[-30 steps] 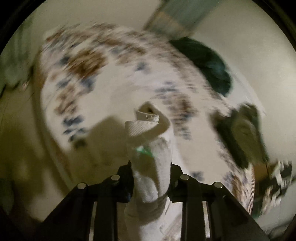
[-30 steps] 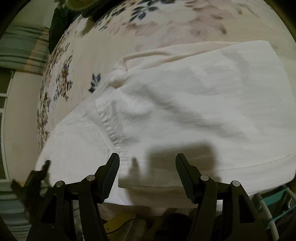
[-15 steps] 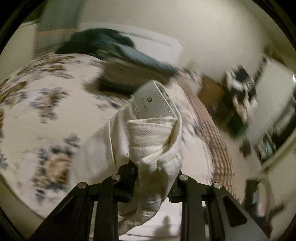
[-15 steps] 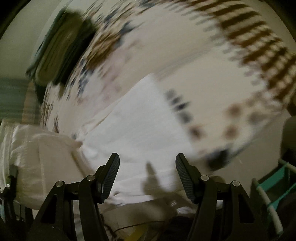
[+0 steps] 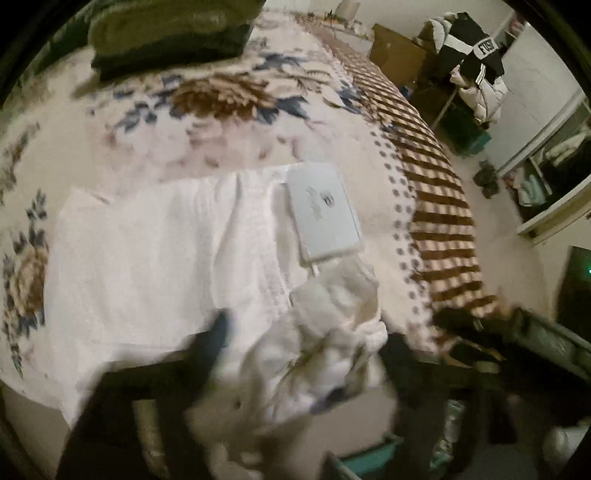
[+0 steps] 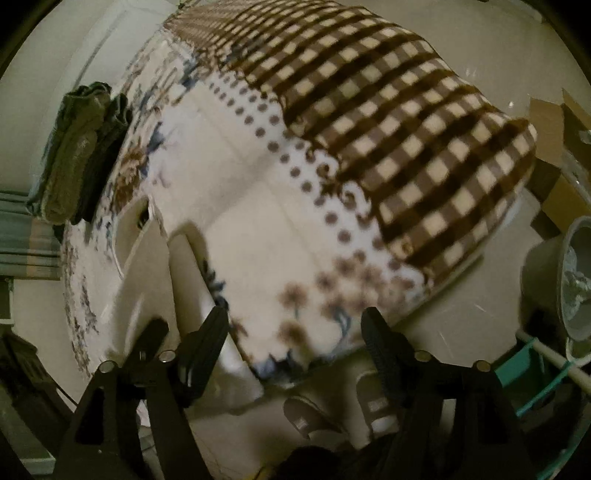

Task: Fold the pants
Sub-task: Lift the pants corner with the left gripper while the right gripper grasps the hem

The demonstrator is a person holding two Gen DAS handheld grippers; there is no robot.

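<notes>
White pants [image 5: 147, 266] lie folded on the floral blanket [image 5: 221, 99] of the bed, a white label patch [image 5: 323, 212] facing up at their right end. A crumpled white part [image 5: 332, 339] of them lies between the blurred fingers of my left gripper [image 5: 306, 336], whose jaws stand apart. In the right wrist view the pants [image 6: 155, 280] show at the left, over the bed's edge. My right gripper [image 6: 295, 325] is open and empty above the bed's near edge.
Folded dark green clothes [image 5: 166, 33] lie at the far side of the bed, also in the right wrist view [image 6: 77, 155]. A brown checked blanket [image 6: 388, 110] covers the right. Slippers [image 6: 343, 402] and a teal rack [image 6: 532, 373] are on the floor. Jackets [image 5: 476, 62] hang at right.
My left gripper swung over the bed, laid the waistband end onto the folded pants and opened. My right gripper moved right, away from the pants, still open.
</notes>
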